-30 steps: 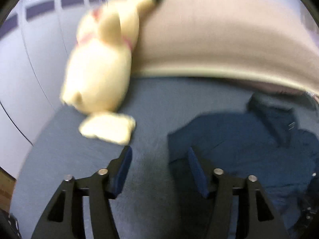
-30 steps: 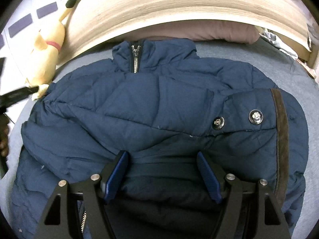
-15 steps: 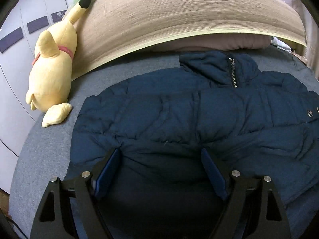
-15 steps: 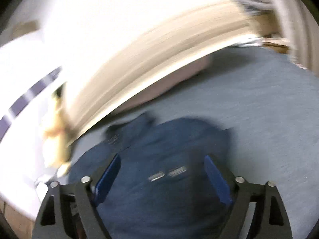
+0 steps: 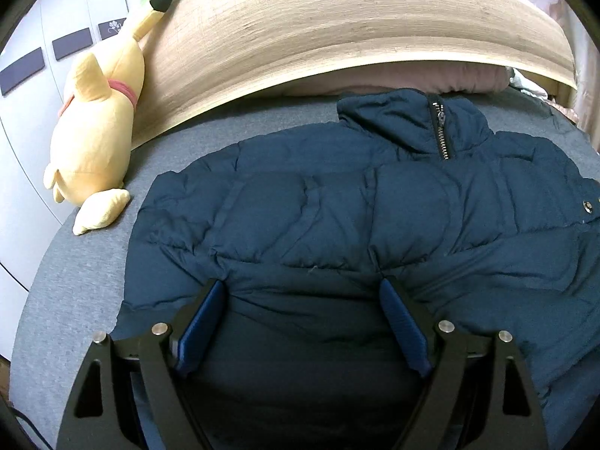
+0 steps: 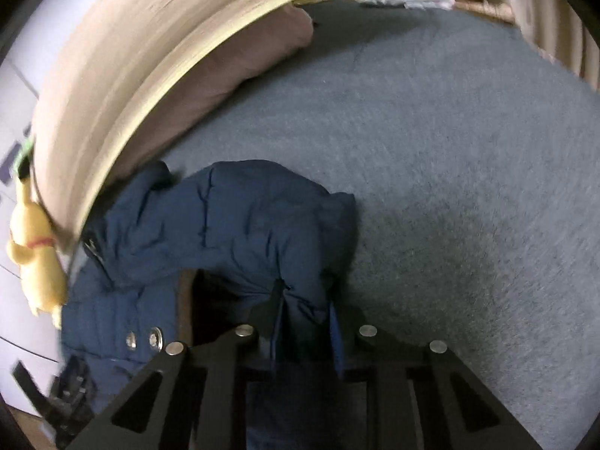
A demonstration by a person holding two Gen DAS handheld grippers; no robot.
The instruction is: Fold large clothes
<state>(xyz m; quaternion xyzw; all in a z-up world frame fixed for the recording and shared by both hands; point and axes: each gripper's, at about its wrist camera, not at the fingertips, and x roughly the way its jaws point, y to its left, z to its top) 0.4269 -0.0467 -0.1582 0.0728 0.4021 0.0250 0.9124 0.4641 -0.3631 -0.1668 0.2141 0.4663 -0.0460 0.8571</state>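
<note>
On my left wrist view, the navy puffer jacket (image 5: 337, 225) lies spread across the grey bed (image 5: 75, 281), collar toward the wooden headboard (image 5: 337, 30), with its zipper (image 5: 440, 133) showing at the collar. My left gripper (image 5: 300, 292) sits over the near part of the jacket with its fingers (image 5: 204, 318) set wide apart; padded fabric lies between and beneath them, but they are not closed on it. I record the left gripper as open and holding nothing.

On my right wrist view, which is somewhat blurred, the right gripper (image 6: 305, 311) has its fingers (image 6: 335, 332) drawn close together with a fold of the navy jacket (image 6: 240, 225) pinched between them. The fabric bunches up from the grip point, and that portion of the jacket stands raised above the bed (image 6: 450, 150). Two metal snaps (image 6: 142, 338) show on a jacket panel to the left of the grip.

Surroundings: a yellow plush toy (image 5: 97, 123) lies at the left side of the bed, resting against the headboard, just beside the jacket's left edge but apart from it. A mauve pillow (image 5: 412, 82) sits between the headboard and the jacket collar. In the right view the same pillow (image 6: 232, 67) lies along the headboard (image 6: 123, 63), and the plush toy (image 6: 33, 247) appears at the far left.
</note>
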